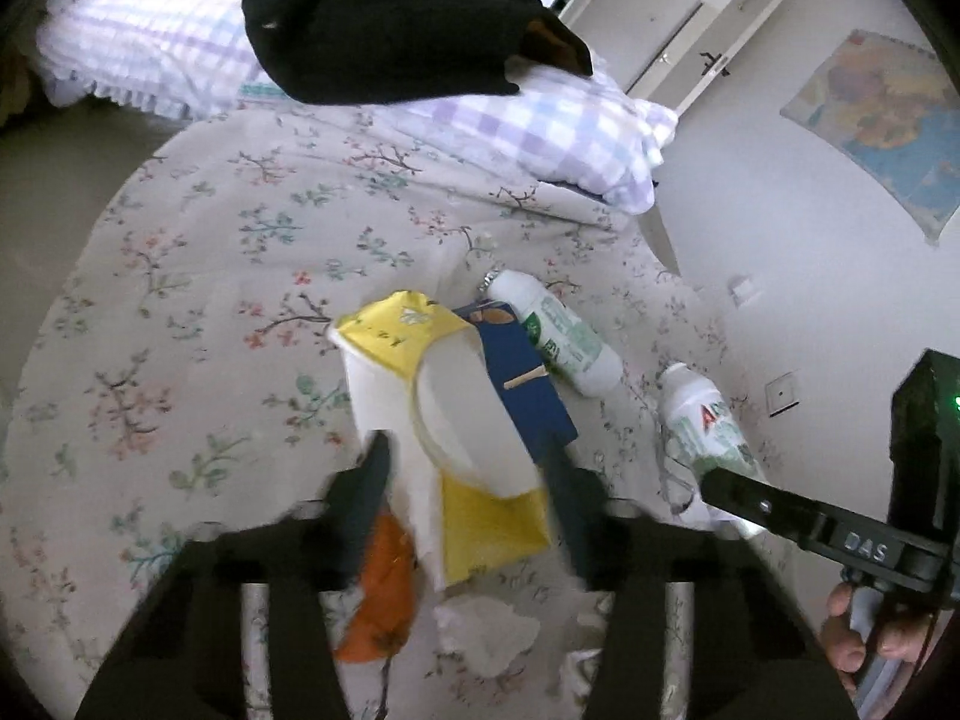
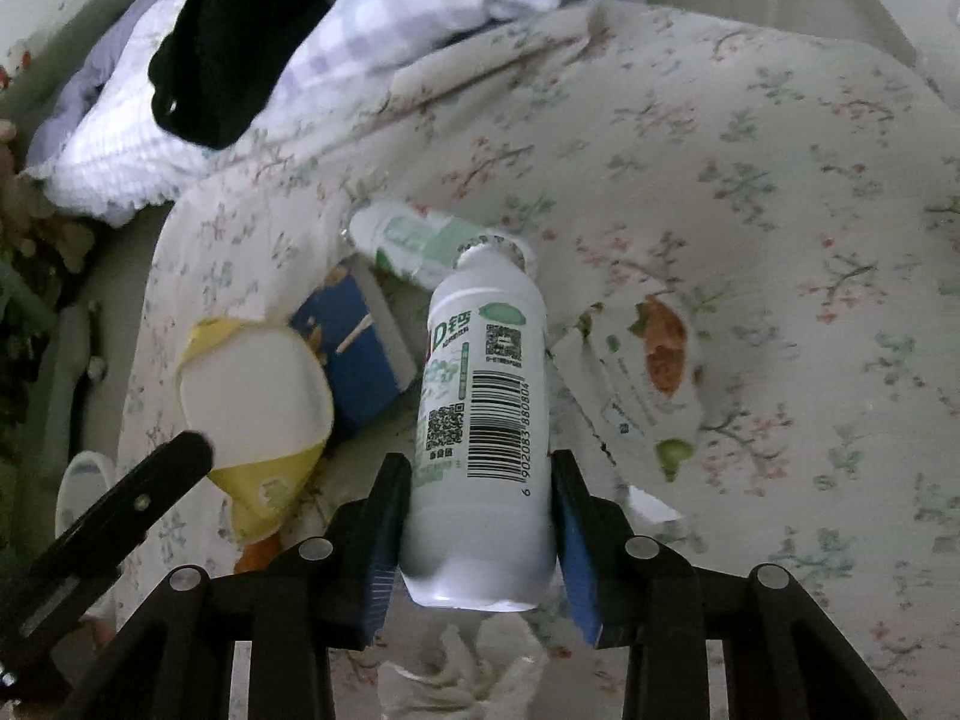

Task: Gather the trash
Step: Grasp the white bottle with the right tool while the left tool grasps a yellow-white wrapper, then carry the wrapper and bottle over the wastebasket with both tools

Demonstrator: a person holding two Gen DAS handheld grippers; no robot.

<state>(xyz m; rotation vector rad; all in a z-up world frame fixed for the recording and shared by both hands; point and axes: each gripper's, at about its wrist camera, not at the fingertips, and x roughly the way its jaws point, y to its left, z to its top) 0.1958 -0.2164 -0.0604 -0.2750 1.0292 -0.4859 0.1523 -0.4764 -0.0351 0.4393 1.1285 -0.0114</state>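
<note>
Trash lies on a floral bedspread (image 1: 240, 228). My left gripper (image 1: 468, 468) is shut on a crushed yellow and white paper cup (image 1: 438, 396), one finger on each side. My right gripper (image 2: 480, 504) is shut on a white plastic bottle (image 2: 480, 420) with a barcode, also seen in the left wrist view (image 1: 708, 426). A second white bottle (image 1: 558, 330) and a blue carton (image 1: 522, 372) lie just beyond the cup. An orange wrapper (image 1: 384, 594) and crumpled tissue (image 1: 486, 630) lie under my left gripper.
Checked pillows (image 1: 540, 126) with a black garment (image 1: 384, 24) on them sit at the bed's head. A clear wrapper with an orange print (image 2: 654, 360) lies right of the held bottle. The wall (image 1: 780, 240) runs along the bed's right.
</note>
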